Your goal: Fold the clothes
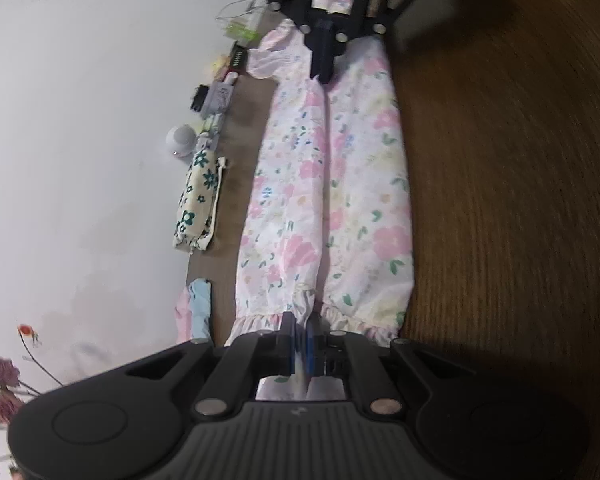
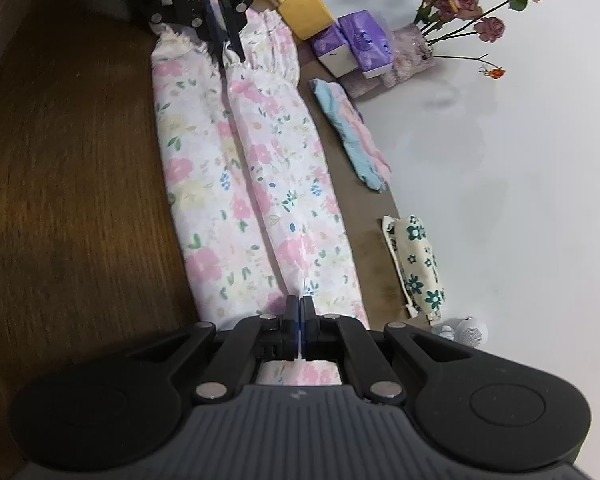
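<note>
Your left gripper [image 1: 300,330] is pinched closed on the ruffled cuff end of the floral trousers [image 1: 328,184], fabric showing between its fingers. Your right gripper [image 2: 300,312] is likewise clamped tight on the opposite end of the trousers, a thin fold of cloth caught between its pads. The two grippers face each other along the garment, each seeing the other at the far end, both held low and roughly level over the wooden table [image 1: 500,200]. The trousers lie stretched lengthwise on that table, the two legs side by side. Beyond the trousers, toward the white wall, lie a flower-print pouch [image 2: 416,264] and a folded blue-and-pink cloth [image 2: 352,136]. A yellow mug [image 2: 300,10] lies tipped near the cuffs; its inside is hidden. A vase [image 2: 414,50] beside it holds dried roses [image 2: 468,0].
</note>
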